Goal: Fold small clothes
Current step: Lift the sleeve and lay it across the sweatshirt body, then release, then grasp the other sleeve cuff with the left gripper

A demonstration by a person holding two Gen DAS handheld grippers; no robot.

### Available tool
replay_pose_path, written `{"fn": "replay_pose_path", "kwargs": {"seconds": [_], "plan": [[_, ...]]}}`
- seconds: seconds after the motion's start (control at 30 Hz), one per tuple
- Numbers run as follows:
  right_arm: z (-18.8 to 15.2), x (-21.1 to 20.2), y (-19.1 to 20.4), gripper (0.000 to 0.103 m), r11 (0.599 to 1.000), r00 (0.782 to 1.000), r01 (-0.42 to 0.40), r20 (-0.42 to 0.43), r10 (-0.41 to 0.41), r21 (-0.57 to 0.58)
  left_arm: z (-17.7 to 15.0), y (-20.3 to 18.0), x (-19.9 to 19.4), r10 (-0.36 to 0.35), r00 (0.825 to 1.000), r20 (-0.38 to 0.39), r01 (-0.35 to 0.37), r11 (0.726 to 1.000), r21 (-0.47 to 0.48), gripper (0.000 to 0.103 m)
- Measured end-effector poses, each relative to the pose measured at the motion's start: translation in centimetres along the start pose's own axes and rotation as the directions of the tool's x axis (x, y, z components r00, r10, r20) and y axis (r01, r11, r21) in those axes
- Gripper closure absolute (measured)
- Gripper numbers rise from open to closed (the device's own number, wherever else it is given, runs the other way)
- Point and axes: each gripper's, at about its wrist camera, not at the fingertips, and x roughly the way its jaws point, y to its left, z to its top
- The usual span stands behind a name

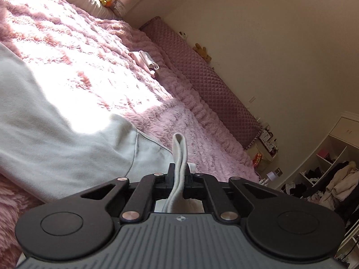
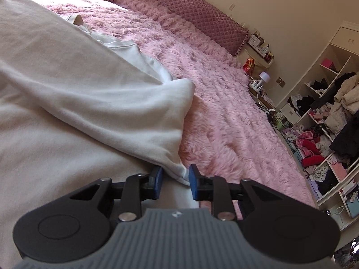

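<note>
Two grippers work over one white garment [image 2: 67, 94] spread on a bed covered by a fluffy pink blanket [image 2: 224, 116]. Nearest in the left wrist view, the left gripper [image 1: 180, 174] has its fingers closed tight on a ribbed white band [image 1: 179, 157] of the garment, which stands up in a narrow loop between them. In the right wrist view, the right gripper [image 2: 174, 181] has its blue-padded fingers [image 2: 158, 180] parted, one on either side of a folded corner of the garment; the fabric sits in the gap but the pads do not press it. Beyond the grippers the garment lies across the near part of the bed, its edge falling onto the pink blanket. Farther on, near the head of the bed, rests a small pile of pale folded clothes [image 1: 147, 63]. Behind it runs a quilted mauve headboard [image 1: 202, 78] against the wall, and open shelves [image 2: 325, 116] stuffed with clothes stand past the bed's far corner.
</note>
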Motion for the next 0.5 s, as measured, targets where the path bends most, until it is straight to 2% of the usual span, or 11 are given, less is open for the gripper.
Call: {"fn": "replay_pose_path", "kwargs": {"seconds": [0.07,0.13,0.2,0.3,0.33,0.4,0.47,0.5], "plan": [[-0.1,-0.1,0.2,0.084,1.000,1.000,-0.003,-0.002,0.003,-0.008,-0.3,1.9,0.8,0.075,0.996,-0.044,-0.077,0.995,-0.059,0.099],[0.0,-0.2,0.2,0.084,1.000,1.000,-0.004,-0.003,0.004,-0.011,-0.8,3.9,1.6,0.108,0.988,-0.114,-0.122,0.985,-0.121,0.099],[0.1,-0.5,0.1,0.082,1.000,1.000,-0.005,-0.007,0.005,-0.006,-0.6,4.4,1.7,0.112,0.984,-0.136,-0.132,0.981,-0.144,0.094],[0.7,-1.7,-0.6,0.075,0.998,1.000,-0.015,0.011,0.014,0.059,0.2,3.7,1.3,0.113,0.982,-0.152,-0.135,0.981,-0.138,0.078],[1.0,-2.3,-0.9,0.073,0.996,0.999,-0.035,0.029,0.033,0.088,0.4,3.3,0.9,0.111,0.984,-0.141,-0.129,0.983,-0.129,0.071],[1.5,-3.2,-1.0,0.065,0.991,0.997,-0.061,0.058,0.054,0.117,1.0,2.2,-0.6,0.119,0.989,-0.092,-0.128,0.988,-0.092,0.059],[2.2,-3.9,-0.6,0.061,0.989,0.993,-0.083,0.098,0.071,0.125,1.6,1.2,-2.4,0.110,0.994,-0.019,-0.111,0.992,-0.063,0.048],[2.5,-4.1,-0.3,0.061,0.986,0.989,-0.107,0.117,0.093,0.124,1.7,0.9,-3.1,0.098,0.995,0.004,-0.098,0.994,-0.054,0.046]]}}
